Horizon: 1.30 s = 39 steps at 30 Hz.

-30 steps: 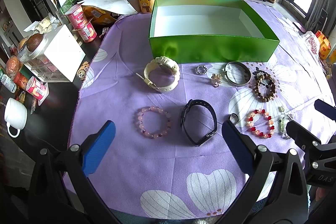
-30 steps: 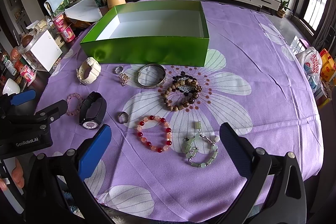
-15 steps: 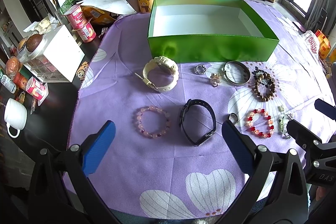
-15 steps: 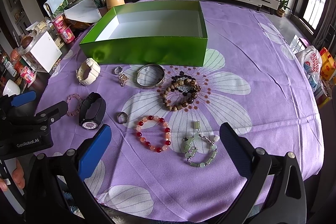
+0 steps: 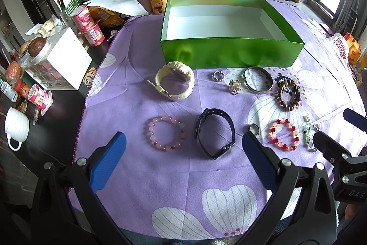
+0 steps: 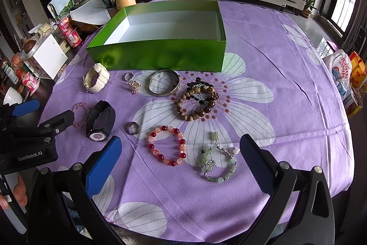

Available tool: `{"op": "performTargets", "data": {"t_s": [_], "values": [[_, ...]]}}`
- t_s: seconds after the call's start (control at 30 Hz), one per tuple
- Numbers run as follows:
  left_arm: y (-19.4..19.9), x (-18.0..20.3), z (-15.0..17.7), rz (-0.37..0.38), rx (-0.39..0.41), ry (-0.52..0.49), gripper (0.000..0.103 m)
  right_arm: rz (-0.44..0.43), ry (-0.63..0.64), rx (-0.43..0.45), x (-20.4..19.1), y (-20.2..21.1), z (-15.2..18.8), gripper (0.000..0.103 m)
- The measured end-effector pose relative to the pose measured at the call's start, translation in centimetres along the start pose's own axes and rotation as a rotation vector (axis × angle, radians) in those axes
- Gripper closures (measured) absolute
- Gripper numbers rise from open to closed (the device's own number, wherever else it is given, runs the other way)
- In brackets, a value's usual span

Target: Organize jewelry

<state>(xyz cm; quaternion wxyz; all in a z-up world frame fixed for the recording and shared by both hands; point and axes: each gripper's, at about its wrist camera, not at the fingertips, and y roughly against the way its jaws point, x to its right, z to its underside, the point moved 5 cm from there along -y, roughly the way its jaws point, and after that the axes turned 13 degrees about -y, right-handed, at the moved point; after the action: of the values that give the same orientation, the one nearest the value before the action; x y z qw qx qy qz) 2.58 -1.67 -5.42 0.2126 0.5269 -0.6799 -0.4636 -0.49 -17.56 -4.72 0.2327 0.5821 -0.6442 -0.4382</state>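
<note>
1. We see a purple cloth (image 6: 286,88) with white flowers covering the table; on its far side sits the green box (image 6: 160,56), lid off and white inside, well beyond both claws.
2. We see the left claw (image 5: 183,160) hovering low over the cloth's near edge, its blue pads spread wide, gripping and touching nothing; the right claw (image 6: 181,157) hangs the same way, spread wide with nothing held.
3. Just ahead of the left claw, between its pads, lie the black watch (image 5: 214,133) and the pink bead bracelet (image 5: 166,133), side by side and apart; farther on, close to the box's front wall, lies the cream watch (image 5: 175,80).
4. Between the right claw's pads lie the red bead bracelet (image 6: 167,145) and, to its right, the green stone bracelet (image 6: 218,164); neither touches a pad.
5. Beyond these we see the brown bead bracelet (image 6: 197,102), and nearer the box the silver bangle (image 6: 164,82).
6. Smallest: a plain ring (image 6: 133,128) left of the red bracelet; a sparkly ring (image 6: 129,76) and a small gold charm (image 6: 134,85) between the cream watch and the bangle.
</note>
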Motion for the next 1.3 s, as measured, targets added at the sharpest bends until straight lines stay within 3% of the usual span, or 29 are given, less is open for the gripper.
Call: {"op": "performTargets", "data": {"t_s": [0.27,0.5,0.7,0.9,1.07,1.3], "values": [[-0.1,0.2,0.0,0.011,0.002,0.006,0.002,-0.002,-0.006,-0.001,0.2,0.0,0.0,0.001],[-0.3,-2.9,0.2,0.217,0.074,0.173,0.002,-0.112,-0.076,0.034,2.4,0.8,-1.2,0.001],[-2.0,-6.0,1.5,0.215,0.069,0.242,0.002,-0.116,-0.091,0.001,4.7,-0.5,-0.2,0.002],[-4.2,-5.5,3.9,0.222,0.025,0.188,0.003,-0.164,-0.043,-0.058,4.6,-2.2,2.8,0.021],[-5.6,-4.5,4.7,0.182,0.007,0.096,0.018,-0.169,0.083,-0.056,2.1,-3.2,4.0,0.032],[-6.0,-2.8,4.4,0.220,0.033,-0.027,0.045,-0.211,0.227,-0.077,-2.0,-5.3,4.7,0.054]]}}
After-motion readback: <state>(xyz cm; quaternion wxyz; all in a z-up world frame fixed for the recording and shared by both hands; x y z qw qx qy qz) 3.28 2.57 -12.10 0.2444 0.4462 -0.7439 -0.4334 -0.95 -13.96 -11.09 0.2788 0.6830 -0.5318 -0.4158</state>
